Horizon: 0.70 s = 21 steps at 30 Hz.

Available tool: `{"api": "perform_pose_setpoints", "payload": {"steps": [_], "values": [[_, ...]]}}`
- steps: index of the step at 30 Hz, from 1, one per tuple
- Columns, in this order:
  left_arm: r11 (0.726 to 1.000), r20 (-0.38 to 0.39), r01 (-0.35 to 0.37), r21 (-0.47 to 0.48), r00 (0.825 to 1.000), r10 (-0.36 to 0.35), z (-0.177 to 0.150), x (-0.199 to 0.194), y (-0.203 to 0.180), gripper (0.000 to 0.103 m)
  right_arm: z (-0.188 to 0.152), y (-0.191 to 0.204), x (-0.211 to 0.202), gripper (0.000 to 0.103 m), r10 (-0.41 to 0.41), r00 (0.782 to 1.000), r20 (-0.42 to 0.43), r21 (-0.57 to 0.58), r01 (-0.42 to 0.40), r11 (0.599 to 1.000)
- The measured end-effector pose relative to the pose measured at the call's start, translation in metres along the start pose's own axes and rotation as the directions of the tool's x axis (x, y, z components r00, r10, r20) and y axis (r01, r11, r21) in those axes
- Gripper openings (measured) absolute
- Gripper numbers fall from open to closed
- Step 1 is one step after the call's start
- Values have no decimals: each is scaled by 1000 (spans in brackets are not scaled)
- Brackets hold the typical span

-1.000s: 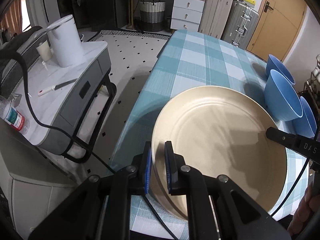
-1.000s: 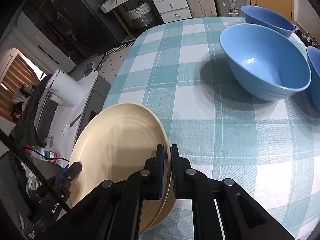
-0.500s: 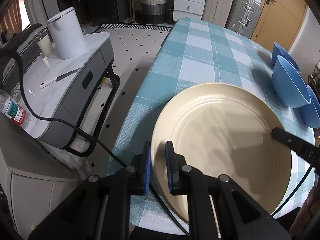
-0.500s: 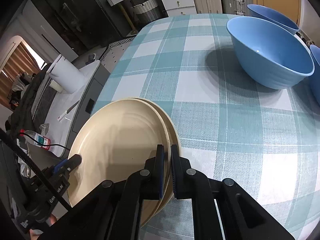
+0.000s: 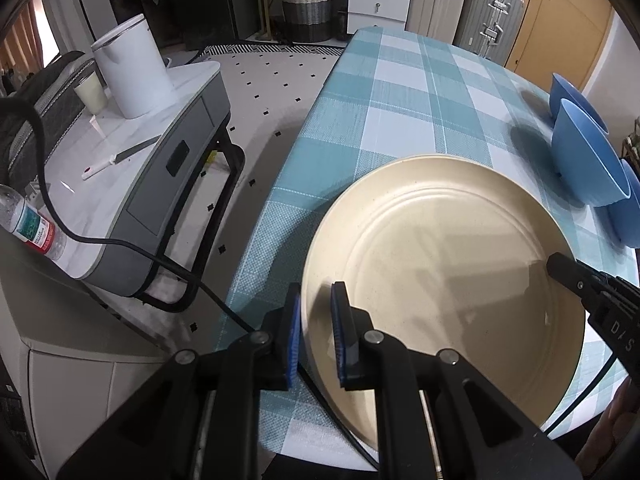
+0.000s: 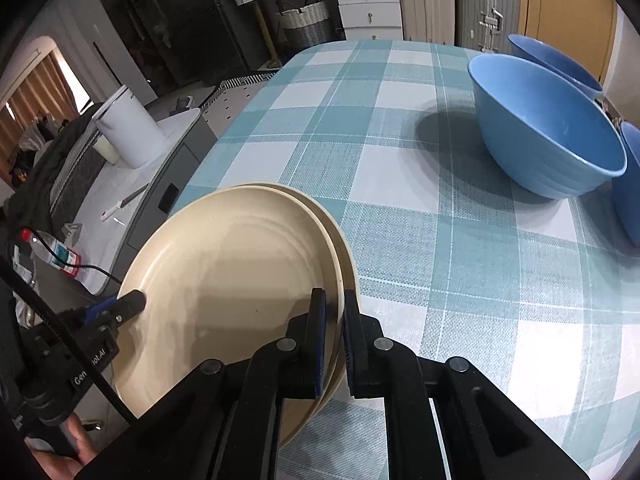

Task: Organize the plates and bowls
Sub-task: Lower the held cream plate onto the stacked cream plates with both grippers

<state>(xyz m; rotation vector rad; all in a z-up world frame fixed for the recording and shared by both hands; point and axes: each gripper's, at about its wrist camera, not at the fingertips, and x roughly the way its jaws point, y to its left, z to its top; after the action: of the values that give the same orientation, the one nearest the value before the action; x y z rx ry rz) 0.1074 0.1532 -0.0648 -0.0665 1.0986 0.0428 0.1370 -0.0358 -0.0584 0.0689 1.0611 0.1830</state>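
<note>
Cream-coloured plates occupy the near corner of the table, which carries a teal-and-white checked cloth. The left gripper is clamped on the near-left rim of the upper plate, one blue-padded finger outside the rim and one inside. The right gripper is closed narrowly on the opposite rim of the same plate; its fingertip also shows at the right edge of the left wrist view. Seen from the right wrist, a second cream plate lies beneath the upper one, its edge showing as a crescent just beyond the right gripper; whether the right fingers bear on one rim or both cannot be told. The upper plate looks tilted, though how far it is clear of the lower one cannot be judged. The plates' near-left portion overhangs the table edge, directly below the left gripper. Ahead of both grippers the cloth is open for a long stretch toward the far end. To the right of that stretch stand three blue bowls, the middle bowl nearest the right gripper's line, a far bowl behind it, and a third bowl cut by the frame. Left of the left gripper, apart from the table, stands a grey side cart with a white canister.
</note>
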Motion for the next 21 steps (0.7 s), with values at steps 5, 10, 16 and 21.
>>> {"api": "perform_pose_setpoints", "payload": {"steps": [5, 10, 16, 21], "values": [[1000, -14, -11, 12, 1000, 11, 0, 2, -2, 12, -2, 5, -2, 8, -23, 999, 25, -45, 24, 999], [1000, -10, -22, 16, 1000, 22, -1, 2, -3, 14, -3, 16, -1, 10, -74, 997, 31, -118, 78, 990], [1000, -10, -20, 18, 1000, 20, -1, 2, -3, 17, -4, 23, 0, 11, -122, 992, 37, -159, 127, 979], [1000, -7, 5, 0, 1000, -5, -2, 1, 2, 17, -5, 29, 1, 12, -152, 987, 49, -199, 159, 967]]}}
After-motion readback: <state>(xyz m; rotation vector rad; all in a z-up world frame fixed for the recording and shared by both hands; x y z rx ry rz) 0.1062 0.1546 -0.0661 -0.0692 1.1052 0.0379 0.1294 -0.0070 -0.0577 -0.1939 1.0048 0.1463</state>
